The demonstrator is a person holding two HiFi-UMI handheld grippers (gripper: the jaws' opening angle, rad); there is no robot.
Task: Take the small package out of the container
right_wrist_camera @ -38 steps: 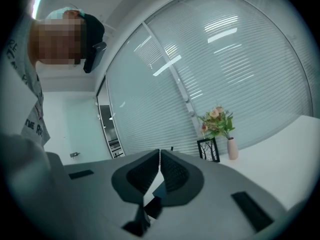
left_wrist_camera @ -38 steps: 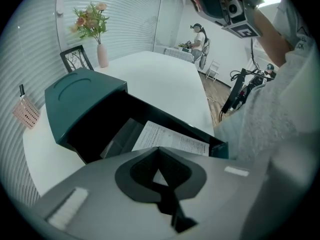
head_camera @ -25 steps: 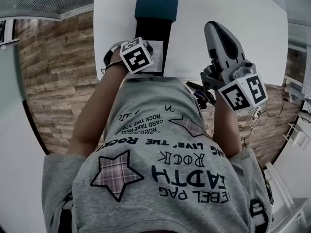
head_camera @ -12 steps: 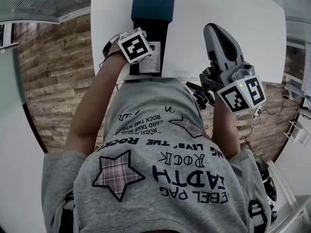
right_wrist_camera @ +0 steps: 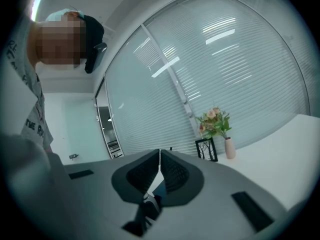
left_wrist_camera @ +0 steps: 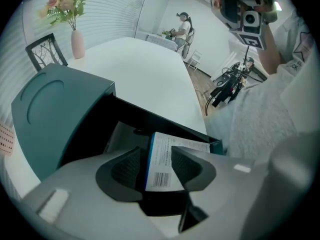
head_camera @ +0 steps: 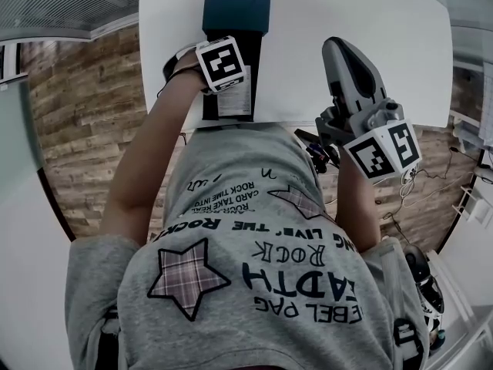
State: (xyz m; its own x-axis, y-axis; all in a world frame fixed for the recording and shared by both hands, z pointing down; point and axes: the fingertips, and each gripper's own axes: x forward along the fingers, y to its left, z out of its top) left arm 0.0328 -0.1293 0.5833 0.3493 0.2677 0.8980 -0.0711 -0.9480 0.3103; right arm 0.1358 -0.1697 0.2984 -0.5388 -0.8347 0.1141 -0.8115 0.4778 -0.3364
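Observation:
The container is a teal box (left_wrist_camera: pixel 55 109) with a black open tray (left_wrist_camera: pixel 125 116), lying on the white table (head_camera: pixel 400 45). In the head view the container (head_camera: pixel 237 2) sits at the table's near middle. The small white package (left_wrist_camera: pixel 162 159), blue-edged with a barcode, stands on edge in the tray. My left gripper (left_wrist_camera: pixel 156 164) straddles it; its jaws are opening and stand wide, with the package between the pads. Its marker cube (head_camera: pixel 221 63) covers the jaws in the head view. My right gripper (head_camera: pixel 348 60) is held over the table's near edge, shut and empty (right_wrist_camera: pixel 159 160).
A pink vase with flowers (left_wrist_camera: pixel 77 40) and a small black frame (left_wrist_camera: pixel 46 55) stand at the table's far end. Another person (left_wrist_camera: pixel 184 27) is at a distant table. Cables and gear (left_wrist_camera: pixel 231 80) lie on the wooden floor (head_camera: pixel 85 122) beside the table.
My left hand and its marker cube have moved farther over the table, along the black tray toward the teal box. The right gripper has stayed where it was.

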